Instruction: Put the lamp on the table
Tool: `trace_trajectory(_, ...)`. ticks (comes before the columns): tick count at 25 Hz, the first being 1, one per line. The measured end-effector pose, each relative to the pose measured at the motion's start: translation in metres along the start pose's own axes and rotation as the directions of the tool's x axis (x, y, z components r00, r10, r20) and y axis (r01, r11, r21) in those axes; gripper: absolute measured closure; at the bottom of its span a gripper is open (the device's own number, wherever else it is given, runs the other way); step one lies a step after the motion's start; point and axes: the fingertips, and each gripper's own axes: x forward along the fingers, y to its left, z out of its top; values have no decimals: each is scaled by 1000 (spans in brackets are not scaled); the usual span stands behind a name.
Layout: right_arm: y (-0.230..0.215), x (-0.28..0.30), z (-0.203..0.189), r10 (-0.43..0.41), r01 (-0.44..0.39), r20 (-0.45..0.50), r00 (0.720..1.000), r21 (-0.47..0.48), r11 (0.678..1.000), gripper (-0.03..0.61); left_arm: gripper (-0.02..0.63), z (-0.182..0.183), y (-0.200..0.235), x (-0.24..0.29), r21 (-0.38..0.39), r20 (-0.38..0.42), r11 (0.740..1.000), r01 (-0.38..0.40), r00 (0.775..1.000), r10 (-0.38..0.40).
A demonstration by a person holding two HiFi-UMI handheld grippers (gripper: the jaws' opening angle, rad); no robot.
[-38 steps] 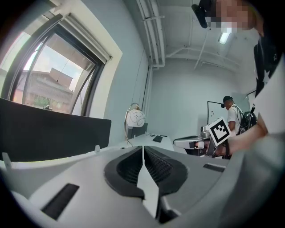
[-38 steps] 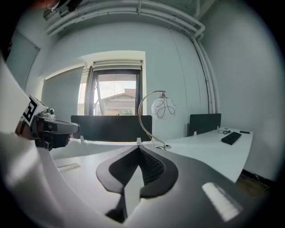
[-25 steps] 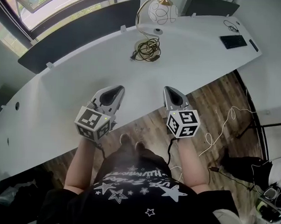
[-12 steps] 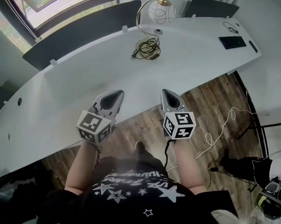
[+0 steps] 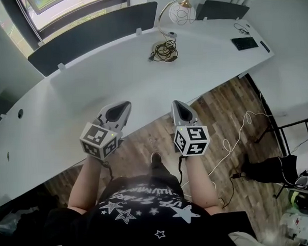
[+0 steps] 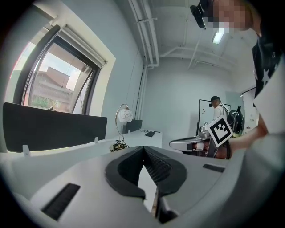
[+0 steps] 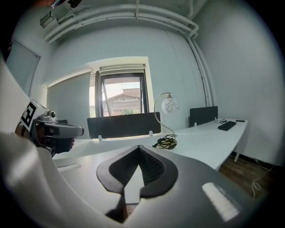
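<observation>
A lamp with a white patterned globe (image 5: 180,14) on a curved gold stem stands at the far side of the white table (image 5: 94,87), its cord coiled (image 5: 165,51) in front of the base. The left gripper view shows the lamp (image 6: 124,116) far ahead, and so does the right gripper view (image 7: 170,106). Both grippers hover side by side over the table's near edge, far short of the lamp. My left gripper (image 5: 125,104) (image 6: 143,149) is shut and holds nothing. My right gripper (image 5: 176,104) (image 7: 139,148) is likewise shut with nothing in it.
A black keyboard (image 5: 244,43) lies at the table's far right end. Dark divider panels (image 5: 91,35) line the table's back edge below a window. Cables (image 5: 234,144) trail over the wood floor at right. Another person (image 6: 218,107) stands far off.
Both grippers have drawn slightly back toward the near table edge, staying shut. The lamp has kept its place on the table and looks farther away in the head view.
</observation>
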Motion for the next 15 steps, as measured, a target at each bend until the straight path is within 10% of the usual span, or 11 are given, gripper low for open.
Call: trace_trajectory(15,123,-51,-40,-50,49,-27,998,-29,998,578,606,-26,4,-133,30,34,999,45,998,-46)
